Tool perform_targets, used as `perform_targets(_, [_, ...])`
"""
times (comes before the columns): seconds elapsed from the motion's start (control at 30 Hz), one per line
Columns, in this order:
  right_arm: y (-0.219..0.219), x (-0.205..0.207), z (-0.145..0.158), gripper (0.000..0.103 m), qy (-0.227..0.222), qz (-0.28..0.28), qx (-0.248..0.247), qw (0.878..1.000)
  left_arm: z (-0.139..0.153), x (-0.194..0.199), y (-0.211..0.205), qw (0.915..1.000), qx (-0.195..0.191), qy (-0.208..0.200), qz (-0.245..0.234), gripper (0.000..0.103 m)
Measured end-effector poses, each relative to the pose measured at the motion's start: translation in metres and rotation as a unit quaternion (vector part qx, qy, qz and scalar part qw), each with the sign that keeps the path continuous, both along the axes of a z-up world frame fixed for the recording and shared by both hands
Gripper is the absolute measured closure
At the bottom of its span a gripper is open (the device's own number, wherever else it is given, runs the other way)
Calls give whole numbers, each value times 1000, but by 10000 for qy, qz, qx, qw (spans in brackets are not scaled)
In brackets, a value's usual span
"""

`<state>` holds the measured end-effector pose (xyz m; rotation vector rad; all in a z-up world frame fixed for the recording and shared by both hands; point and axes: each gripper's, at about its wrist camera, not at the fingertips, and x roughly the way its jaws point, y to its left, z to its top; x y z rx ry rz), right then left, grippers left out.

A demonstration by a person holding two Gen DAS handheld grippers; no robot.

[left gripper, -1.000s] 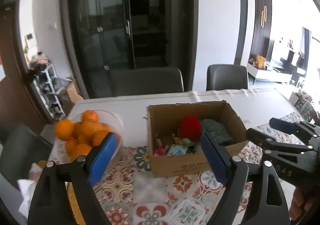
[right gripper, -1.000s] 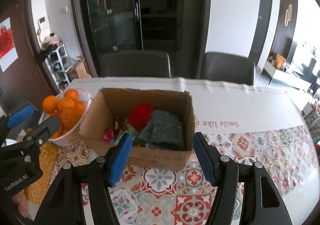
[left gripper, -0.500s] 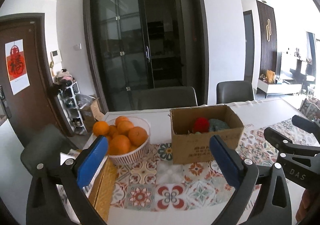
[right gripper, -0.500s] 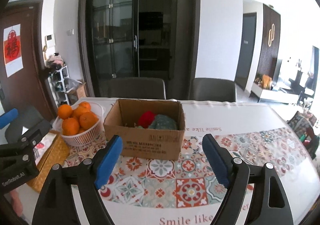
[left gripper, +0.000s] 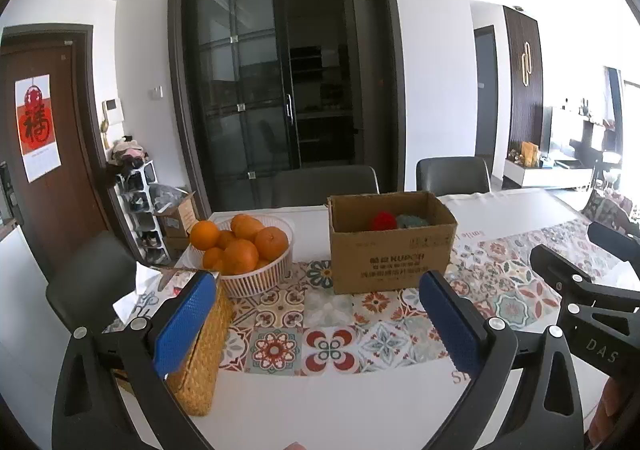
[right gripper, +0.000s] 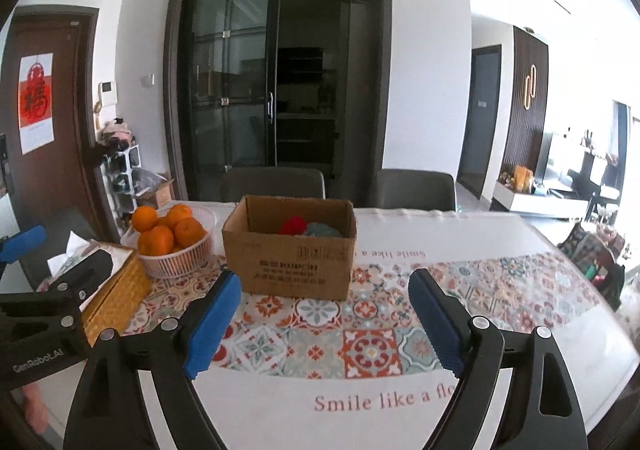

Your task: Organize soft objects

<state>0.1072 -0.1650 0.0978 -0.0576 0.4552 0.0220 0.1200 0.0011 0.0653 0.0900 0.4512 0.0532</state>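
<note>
The cardboard box (right gripper: 291, 248) stands on the patterned tablecloth (right gripper: 400, 314), and the soft things sit inside it: a red ball (right gripper: 293, 226) and a grey-green bundle (right gripper: 323, 230) just showing over the rim. Left of the box is a white basket of oranges (right gripper: 170, 246), and left of that a woven tissue box (left gripper: 200, 350). Both the left gripper (left gripper: 318, 326) and the right gripper (right gripper: 322, 324) hover on the near side of the box with jaws spread wide and empty, probably because nothing loose remains on the cloth to gather.
</note>
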Motion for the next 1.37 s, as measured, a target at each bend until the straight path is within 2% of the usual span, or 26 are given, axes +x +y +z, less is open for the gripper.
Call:
perform_targets(0.13, [-8, -12, -9, 16, 111, -64, 181, 9998, -5, -14, -6, 9999, 39, -32, -94, 0])
perform_targets(0.53, [-17, -39, -21, 16, 251, -222, 255, 9991, -12, -45, -14, 9995, 22, -87, -287, 0])
perform_targets(1.37, [-17, -57, -24, 16, 188, -264, 311, 9990, -14, -63, -12, 9995, -14, -111, -301, 0])
